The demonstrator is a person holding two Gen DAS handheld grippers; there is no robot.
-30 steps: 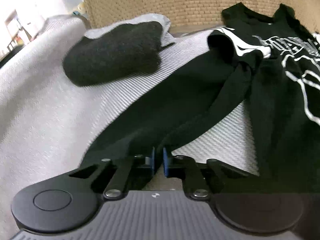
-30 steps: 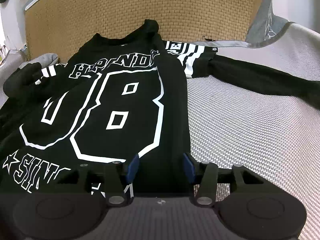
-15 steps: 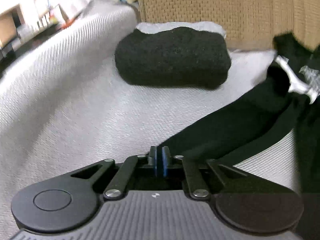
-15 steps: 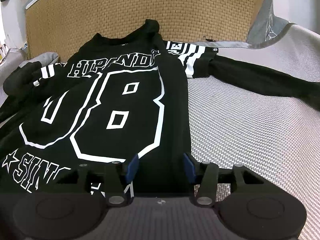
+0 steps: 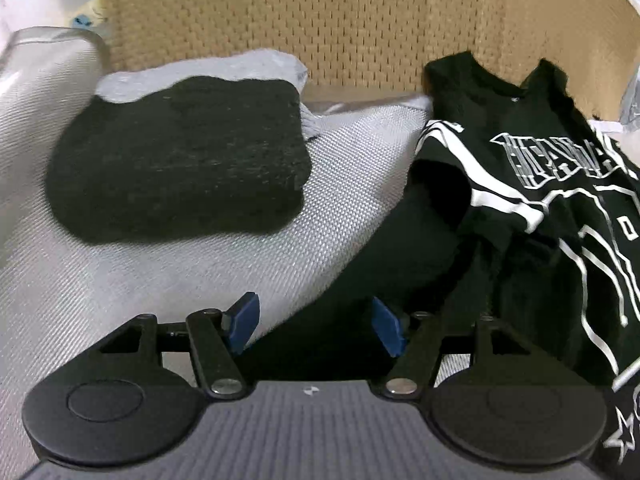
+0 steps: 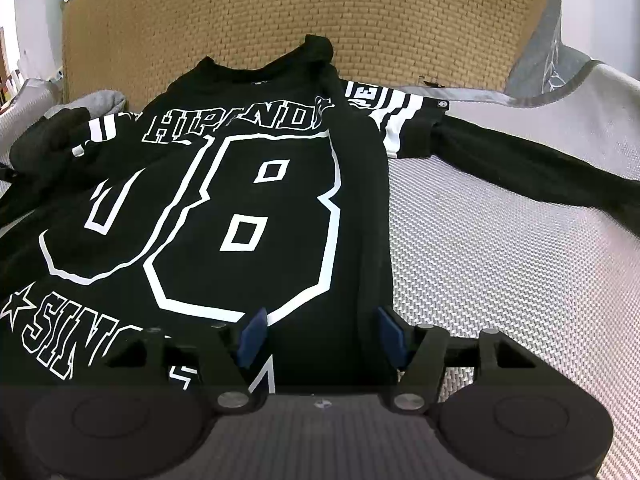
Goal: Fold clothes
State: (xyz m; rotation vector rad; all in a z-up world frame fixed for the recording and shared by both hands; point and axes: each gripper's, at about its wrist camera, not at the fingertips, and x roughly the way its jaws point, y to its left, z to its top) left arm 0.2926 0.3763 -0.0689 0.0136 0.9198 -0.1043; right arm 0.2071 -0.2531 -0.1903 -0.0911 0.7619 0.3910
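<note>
A black long-sleeved shirt (image 6: 224, 208) printed with a large white "08" lies face up across a grey woven cover (image 6: 500, 264), its collar toward a tan woven backrest (image 6: 320, 12). White lettering runs above and below the number, and white bands ring the upper sleeves. One sleeve (image 6: 532, 168) stretches out flat to the right over the cover; a raised fold runs down the shirt's right side from the collar to the hem.

The right gripper (image 6: 322, 338) hovers low at the shirt's lower right edge, its blue-padded fingers (image 6: 252, 336) spread wide with the black cloth between them and nothing clamped.

In the left wrist view the shirt (image 5: 560, 208) sits at right, its other sleeve (image 5: 384, 264) trailing down toward the camera. The left gripper (image 5: 314, 326) is likewise spread apart, blue pads (image 5: 386, 330) clear on either side of the sleeve's dark cloth; whether the pads touch the cloth cannot be told.

Beyond it, to the left, a folded dark knit garment (image 5: 180, 168) rests on a pale grey garment (image 5: 200, 72) near the backrest, apart from the shirt.
</note>
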